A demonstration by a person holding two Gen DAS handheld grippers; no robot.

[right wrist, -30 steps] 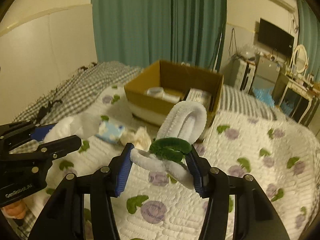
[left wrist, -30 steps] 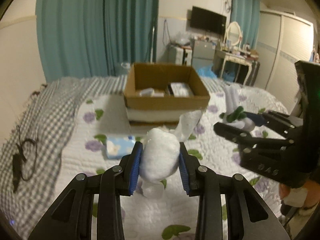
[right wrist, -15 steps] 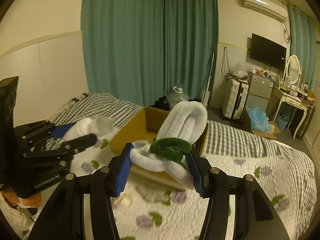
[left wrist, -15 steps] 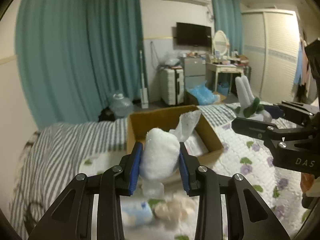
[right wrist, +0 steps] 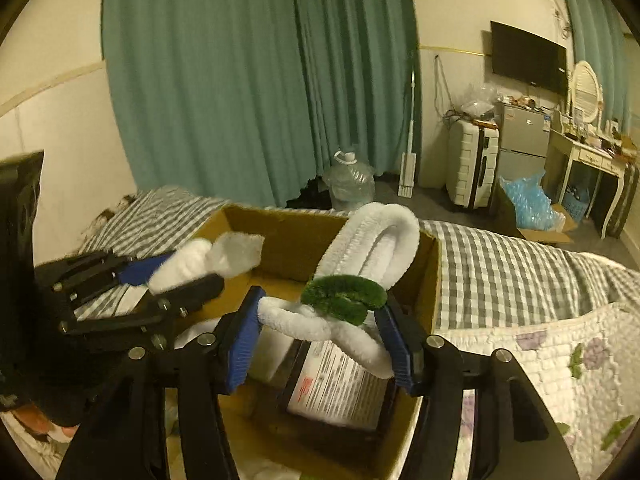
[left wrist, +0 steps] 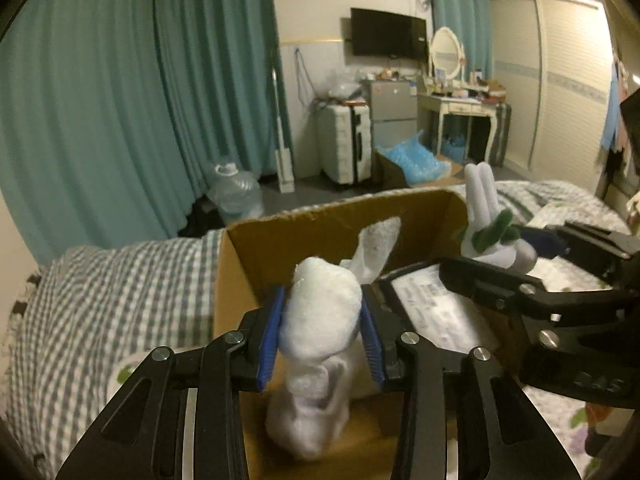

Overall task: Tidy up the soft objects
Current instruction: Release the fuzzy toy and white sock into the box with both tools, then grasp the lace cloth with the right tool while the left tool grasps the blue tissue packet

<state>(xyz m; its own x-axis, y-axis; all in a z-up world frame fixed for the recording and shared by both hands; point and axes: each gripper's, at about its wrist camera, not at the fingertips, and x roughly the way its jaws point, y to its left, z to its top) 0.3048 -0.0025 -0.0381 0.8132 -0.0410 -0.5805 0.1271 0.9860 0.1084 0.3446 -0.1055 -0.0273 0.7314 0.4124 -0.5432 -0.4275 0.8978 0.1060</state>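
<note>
Over the box (right wrist: 434, 276), I am loosening my left gripper (left wrist: 322, 334) around a squashy white plush (left wrist: 320, 320) and my right gripper (right wrist: 322, 338) around a light, floppy loop (right wrist: 372, 248).

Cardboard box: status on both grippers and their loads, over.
Both jaws opening. Left gripper fingers around white plush; right gripper around white-green chenille loop. Both over cardboard box. Nothing blocking.

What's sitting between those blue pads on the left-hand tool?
A fluffy white plush toy fills the gap of the left gripper above the cardboard box, in the left wrist view.
</note>
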